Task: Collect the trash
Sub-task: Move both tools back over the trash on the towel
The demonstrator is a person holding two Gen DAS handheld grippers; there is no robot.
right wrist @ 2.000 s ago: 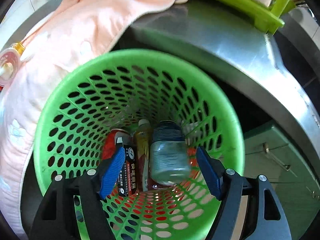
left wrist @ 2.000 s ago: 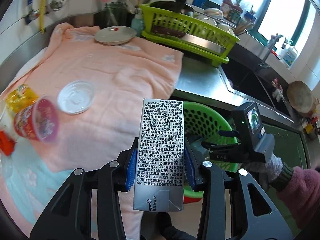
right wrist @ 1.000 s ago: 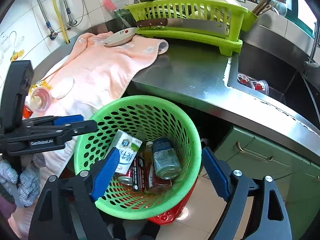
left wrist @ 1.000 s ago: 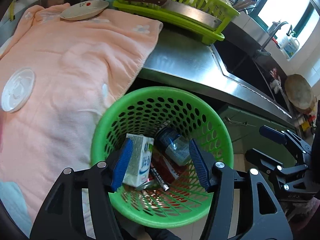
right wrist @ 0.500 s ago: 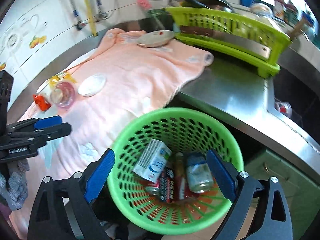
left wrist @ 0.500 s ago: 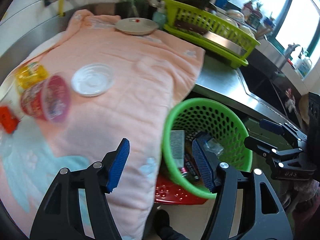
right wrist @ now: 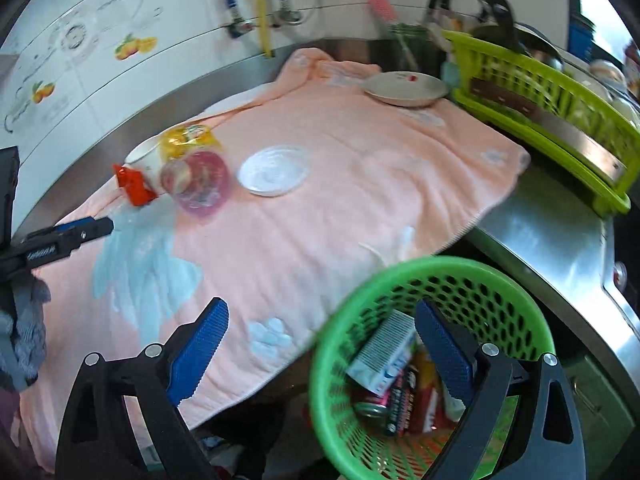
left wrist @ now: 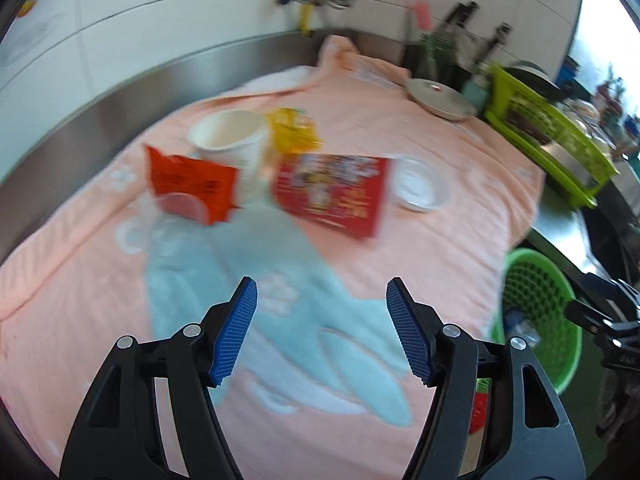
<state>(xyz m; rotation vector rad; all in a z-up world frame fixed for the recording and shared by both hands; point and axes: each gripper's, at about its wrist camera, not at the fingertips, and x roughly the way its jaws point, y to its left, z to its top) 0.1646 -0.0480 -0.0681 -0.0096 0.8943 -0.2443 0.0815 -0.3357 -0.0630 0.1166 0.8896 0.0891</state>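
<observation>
Trash lies on the pink towel (left wrist: 460, 252): a white paper cup (left wrist: 228, 140), an orange packet (left wrist: 188, 184), a yellow packet (left wrist: 294, 130), a red plastic cup (left wrist: 332, 196) on its side and a white lid (left wrist: 420, 188). My left gripper (left wrist: 321, 284) hangs open over the towel's blue patch, short of these, with nothing between its fingers. My right gripper (right wrist: 320, 306) is open and empty above the towel's edge and the green basket (right wrist: 432, 276). In the basket lie a carton (right wrist: 384, 348), a can and bottles. The red plastic cup (right wrist: 200, 184) and lid (right wrist: 274, 170) show far ahead.
A plate (right wrist: 404, 88) sits at the towel's far end beside a lime dish rack (right wrist: 560, 112). Bare steel counter (right wrist: 552, 236) runs right of the towel toward the sink. A clear cup (left wrist: 176, 204) lies by the orange packet. A tiled wall with taps stands behind.
The left gripper swung left, away from the basket where it dropped the carton, to face the trash on the towel. The right gripper opened wider and drew back from the basket.
</observation>
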